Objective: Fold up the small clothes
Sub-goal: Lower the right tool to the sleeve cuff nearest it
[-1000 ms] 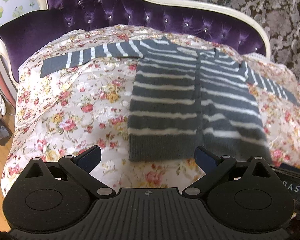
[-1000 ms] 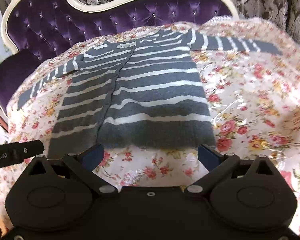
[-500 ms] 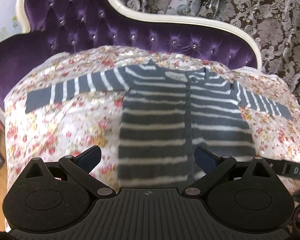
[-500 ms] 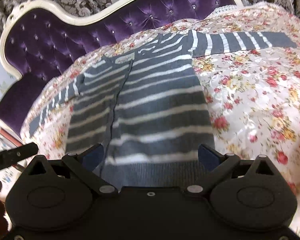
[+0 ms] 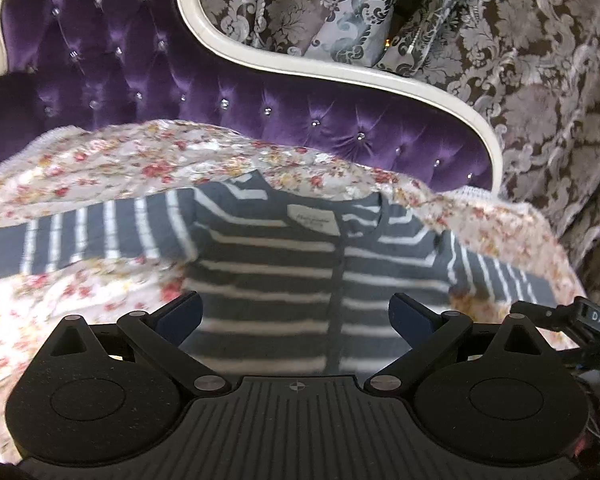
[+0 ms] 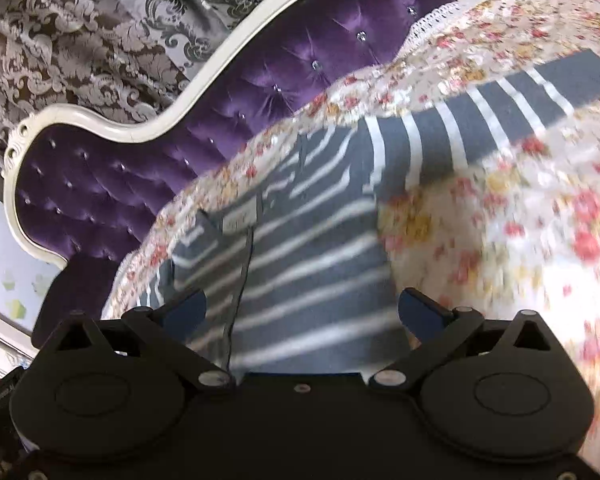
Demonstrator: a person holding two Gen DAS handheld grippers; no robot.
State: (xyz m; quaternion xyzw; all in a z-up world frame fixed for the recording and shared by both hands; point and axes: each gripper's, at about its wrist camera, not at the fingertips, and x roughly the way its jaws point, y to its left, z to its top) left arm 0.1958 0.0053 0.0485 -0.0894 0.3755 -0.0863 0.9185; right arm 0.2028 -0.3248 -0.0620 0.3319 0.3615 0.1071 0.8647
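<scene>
A small dark grey cardigan with white stripes (image 5: 268, 280) lies flat on a floral cover, both sleeves spread out sideways. It also shows in the right wrist view (image 6: 308, 248). My left gripper (image 5: 296, 314) is open and empty, low over the cardigan's lower body. My right gripper (image 6: 304, 312) is open and empty, also low over the lower body, with the right sleeve (image 6: 492, 116) stretching away up to the right. The cardigan's hem is hidden below both grippers.
The floral cover (image 5: 100, 160) drapes a purple tufted sofa back (image 5: 140, 80) with a white frame (image 6: 148, 128). Patterned grey curtains (image 5: 520, 60) hang behind. The other gripper's edge (image 5: 580, 316) shows at the right of the left wrist view.
Both grippers have moved forward and lower over the cardigan, so the hem has slid out of sight. The right view has tilted. Both stay open.
</scene>
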